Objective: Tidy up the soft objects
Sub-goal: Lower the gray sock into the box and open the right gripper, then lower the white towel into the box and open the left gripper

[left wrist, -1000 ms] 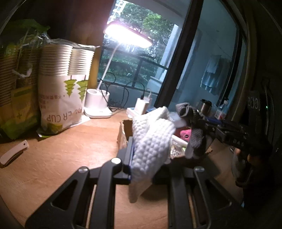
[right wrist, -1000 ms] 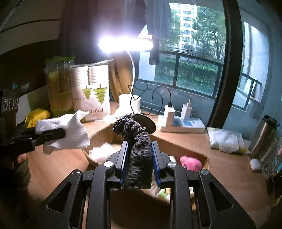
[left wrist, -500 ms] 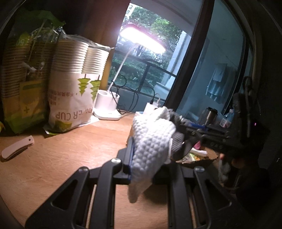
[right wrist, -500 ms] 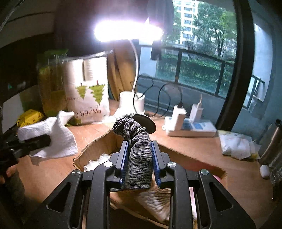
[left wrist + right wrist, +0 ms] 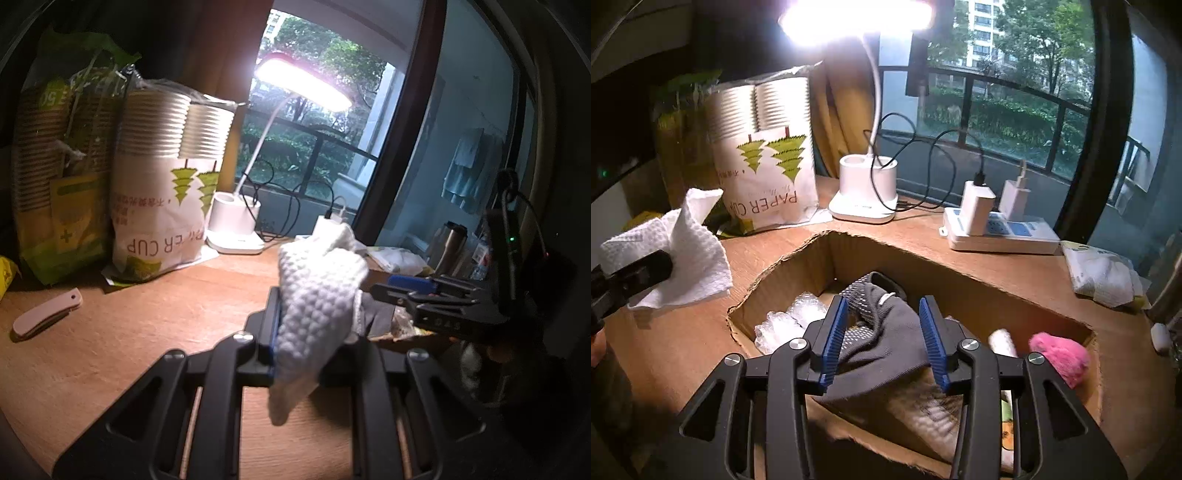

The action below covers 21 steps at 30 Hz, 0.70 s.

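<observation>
Gaping wide over the cardboard box (image 5: 849, 251), the right gripper (image 5: 882, 339) has its ribbed blue pads (image 5: 833, 338) spread apart with a dark grey knitted sock (image 5: 886, 339) lying loose between them, slumped onto the other things inside the box. That sock has a dotted, grippy-looking patch near its far end. In the box with it are crinkled bubble wrap (image 5: 786, 325) at the left end and a fuzzy pink plush (image 5: 1062, 354) at the right end. The box's walls are raw corrugated board with torn, ragged edges.

Left of the box, the left gripper (image 5: 314, 325) pinches a white waffle-textured cloth (image 5: 317, 306), its jaws pressed onto the fabric, which bunches above them and hangs in a limp point below. The right wrist view shows the same cloth (image 5: 687, 258) from the side, held above the wooden desk (image 5: 683, 339), beside the box and not over it.

Only the right wrist view looks down into the box; the left wrist view catches just a sliver of it behind the cloth. Only the left wrist view shows a pale folded pocket knife (image 5: 46, 314) on the desk, well left of the box. Behind the box stand a white desk lamp (image 5: 866, 184) and a paper cup bag (image 5: 768, 155).
</observation>
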### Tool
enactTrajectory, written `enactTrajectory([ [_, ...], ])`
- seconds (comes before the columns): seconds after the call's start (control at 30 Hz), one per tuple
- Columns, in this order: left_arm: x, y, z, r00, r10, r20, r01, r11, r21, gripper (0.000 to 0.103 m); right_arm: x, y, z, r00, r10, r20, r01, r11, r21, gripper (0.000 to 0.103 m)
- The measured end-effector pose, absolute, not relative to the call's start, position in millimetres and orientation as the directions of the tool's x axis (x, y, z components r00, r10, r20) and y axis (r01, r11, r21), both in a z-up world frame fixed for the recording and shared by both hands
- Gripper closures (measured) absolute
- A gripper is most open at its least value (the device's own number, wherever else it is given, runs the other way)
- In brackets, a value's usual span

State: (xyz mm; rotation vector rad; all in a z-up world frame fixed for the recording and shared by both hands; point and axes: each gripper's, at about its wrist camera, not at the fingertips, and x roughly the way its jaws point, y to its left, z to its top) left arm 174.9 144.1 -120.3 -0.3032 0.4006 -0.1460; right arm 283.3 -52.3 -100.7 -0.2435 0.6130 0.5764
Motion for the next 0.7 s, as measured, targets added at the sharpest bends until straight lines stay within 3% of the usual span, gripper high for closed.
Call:
enactTrajectory([
  [0.7, 194.9, 66.7, -96.6, 0.898, -0.178, -0.402, 0.116, 0.978, -0.173, 0.087, 262.4, -158.4, -98.1, 0.779, 0.416, -0.468, -0.459, 0.888, 0.025, 0.054],
])
